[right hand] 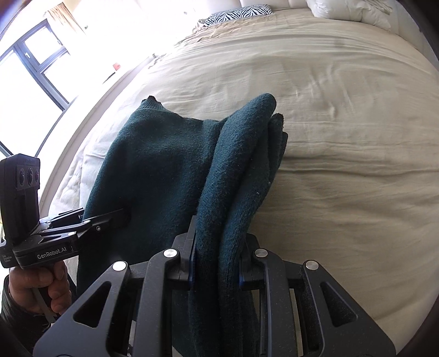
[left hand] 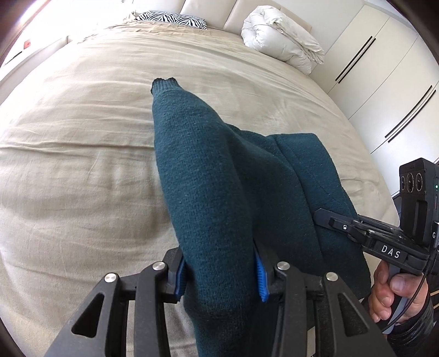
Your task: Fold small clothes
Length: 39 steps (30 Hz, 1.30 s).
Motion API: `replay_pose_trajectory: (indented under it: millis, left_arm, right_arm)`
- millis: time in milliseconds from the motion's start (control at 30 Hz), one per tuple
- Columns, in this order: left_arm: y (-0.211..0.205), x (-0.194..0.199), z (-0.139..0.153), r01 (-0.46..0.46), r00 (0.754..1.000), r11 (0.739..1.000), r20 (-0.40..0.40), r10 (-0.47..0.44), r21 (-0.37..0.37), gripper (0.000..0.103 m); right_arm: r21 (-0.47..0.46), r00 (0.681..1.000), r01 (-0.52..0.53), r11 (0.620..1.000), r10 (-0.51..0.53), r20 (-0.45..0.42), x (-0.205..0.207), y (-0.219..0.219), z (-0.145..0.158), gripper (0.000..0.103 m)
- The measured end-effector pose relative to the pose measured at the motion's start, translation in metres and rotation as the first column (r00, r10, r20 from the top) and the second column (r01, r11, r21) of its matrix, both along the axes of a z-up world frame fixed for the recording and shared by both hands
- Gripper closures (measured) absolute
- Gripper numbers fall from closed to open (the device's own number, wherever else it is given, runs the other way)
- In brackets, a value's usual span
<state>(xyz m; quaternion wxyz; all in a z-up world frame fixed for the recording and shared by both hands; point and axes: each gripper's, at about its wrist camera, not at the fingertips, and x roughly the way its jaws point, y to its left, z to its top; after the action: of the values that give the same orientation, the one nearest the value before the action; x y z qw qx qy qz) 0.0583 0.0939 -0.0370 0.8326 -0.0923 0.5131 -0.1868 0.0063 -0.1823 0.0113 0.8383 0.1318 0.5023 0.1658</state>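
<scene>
A dark teal knit sweater (left hand: 214, 170) hangs over the beige bed (left hand: 82, 137), held up at two places. My left gripper (left hand: 219, 263) is shut on a thick fold of it, and a cuff sticks out beyond the blue pads (left hand: 260, 277). My right gripper (right hand: 219, 244) is shut on another bunched fold of the sweater (right hand: 164, 164). Each view shows the other gripper from the side: the right one (left hand: 319, 215) bites the cloth's right edge, and the left one (right hand: 124, 215) bites its left part. Below the grippers the sweater's lower part is hidden.
The beige sheet (right hand: 343, 137) spreads wide under the sweater. A rolled white duvet (left hand: 282, 35) and a zebra pillow (left hand: 172, 18) lie at the headboard. White wardrobe doors (left hand: 384, 68) stand to the right, a window (right hand: 33, 68) to the left. A person's hand (left hand: 395, 296) grips each handle.
</scene>
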Motion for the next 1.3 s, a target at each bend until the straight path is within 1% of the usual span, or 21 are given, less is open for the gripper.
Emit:
replay_pose_trajectory:
  millis: [100, 200, 267, 400, 467, 533, 633, 767, 800, 833, 867, 900, 933, 967, 1000, 1067, 1133, 1167, 1200, 1233, 1300]
  left_arm:
    - [0.008, -0.001, -0.010, -0.013, 1.000, 0.999, -0.007, 0.012, -0.036, 0.055]
    - [0.009, -0.003, -0.015, -0.002, 1.000, 0.999, 0.007, 0.002, -0.037, 0.050]
    - [0.014, -0.004, -0.020, -0.007, 1.000, 0.999, 0.005, 0.008, -0.047, 0.047]
    - [0.020, -0.010, -0.026, -0.025, 1.000, 0.998, 0.013, 0.026, -0.064, 0.040]
    - [0.024, -0.018, -0.024, -0.032, 0.999, 0.997, 0.030, 0.034, -0.063, 0.039]
    - [0.027, -0.024, -0.021, -0.050, 0.997, 0.997, 0.050, 0.054, -0.062, 0.037]
    - [0.031, -0.038, -0.015, -0.073, 0.994, 0.996, 0.079, 0.077, -0.055, 0.037]
    - [0.035, -0.063, 0.007, -0.102, 0.977, 0.995, 0.189, 0.100, -0.002, 0.037]
    - [0.036, -0.069, 0.015, -0.108, 0.969, 0.994, 0.224, 0.103, 0.012, 0.035]
    - [0.038, -0.075, 0.025, -0.119, 0.958, 0.992, 0.264, 0.108, 0.028, 0.030]
    - [0.038, -0.082, 0.036, -0.136, 0.943, 0.990, 0.312, 0.115, 0.046, 0.026]
    - [0.039, -0.090, 0.049, -0.156, 0.922, 0.986, 0.367, 0.123, 0.062, 0.016]
    - [0.038, -0.099, 0.062, -0.177, 0.894, 0.981, 0.429, 0.128, 0.077, 0.007]
    - [0.037, -0.110, 0.075, -0.202, 0.859, 0.975, 0.494, 0.131, 0.094, 0.002]
    - [0.036, -0.119, 0.089, -0.231, 0.820, 0.966, 0.558, 0.131, 0.114, 0.000]
    - [0.029, -0.136, 0.115, -0.278, 0.746, 0.949, 0.656, 0.115, 0.149, 0.000]
    - [0.023, -0.146, 0.139, -0.336, 0.690, 0.927, 0.714, 0.121, 0.168, 0.000]
    - [0.021, -0.151, 0.151, -0.361, 0.667, 0.918, 0.734, 0.130, 0.165, 0.000]
    - [0.020, -0.155, 0.163, -0.381, 0.644, 0.912, 0.752, 0.142, 0.155, 0.000]
    - [0.020, -0.161, 0.176, -0.395, 0.618, 0.909, 0.771, 0.154, 0.135, 0.000]
    - [0.023, -0.174, 0.202, -0.408, 0.567, 0.909, 0.804, 0.181, 0.082, 0.000]
  right_arm:
    - [0.063, 0.998, 0.034, 0.997, -0.031, -0.049, 0.016, -0.017, -0.029, 0.083]
    - [0.195, 0.993, 0.082, 0.977, -0.064, -0.097, 0.015, -0.037, -0.053, 0.080]
    - [0.246, 0.993, 0.094, 0.965, -0.071, -0.099, 0.013, -0.045, -0.064, 0.074]
    - [0.354, 0.993, 0.101, 0.930, -0.073, -0.093, 0.010, -0.057, -0.079, 0.071]
    - [0.397, 0.993, 0.104, 0.912, -0.072, -0.095, 0.006, -0.063, -0.081, 0.069]
    - [0.406, 0.992, 0.114, 0.907, -0.086, -0.088, 0.001, -0.069, -0.078, 0.066]
    - [0.360, 0.994, 0.107, 0.927, -0.092, -0.057, -0.009, -0.074, -0.072, 0.061]
    - [0.294, 0.991, 0.133, 0.946, -0.133, -0.022, -0.026, -0.088, -0.063, 0.052]
    - [0.282, 0.989, 0.148, 0.948, -0.148, -0.021, -0.031, -0.092, -0.062, 0.052]
    - [0.265, 0.986, 0.165, 0.950, -0.166, -0.021, -0.035, -0.097, -0.060, 0.052]
    - [0.241, 0.981, 0.192, 0.951, -0.193, -0.020, -0.039, -0.101, -0.059, 0.052]
    - [0.217, 0.974, 0.223, 0.950, -0.224, -0.017, -0.043, -0.107, -0.056, 0.052]
    - [0.208, 0.969, 0.245, 0.947, -0.248, -0.011, -0.048, -0.113, -0.052, 0.052]
    - [0.207, 0.963, 0.262, 0.943, -0.268, 0.002, -0.053, -0.118, -0.046, 0.051]
    - [0.188, 0.957, 0.280, 0.941, -0.289, 0.027, -0.058, -0.122, -0.037, 0.051]
    - [0.123, 0.941, 0.300, 0.946, -0.314, 0.122, -0.070, -0.124, -0.010, 0.051]
    - [0.062, 0.918, 0.308, 0.949, -0.313, 0.243, -0.083, -0.120, 0.024, 0.049]
    - [0.035, 0.901, 0.317, 0.948, -0.312, 0.302, -0.089, -0.118, 0.041, 0.044]
    - [0.013, 0.877, 0.329, 0.944, -0.311, 0.366, -0.095, -0.114, 0.058, 0.035]
    - [0.001, 0.845, 0.345, 0.938, -0.311, 0.434, -0.103, -0.110, 0.076, 0.029]
    - [0.018, 0.754, 0.383, 0.924, -0.323, 0.572, -0.121, -0.106, 0.113, 0.006]
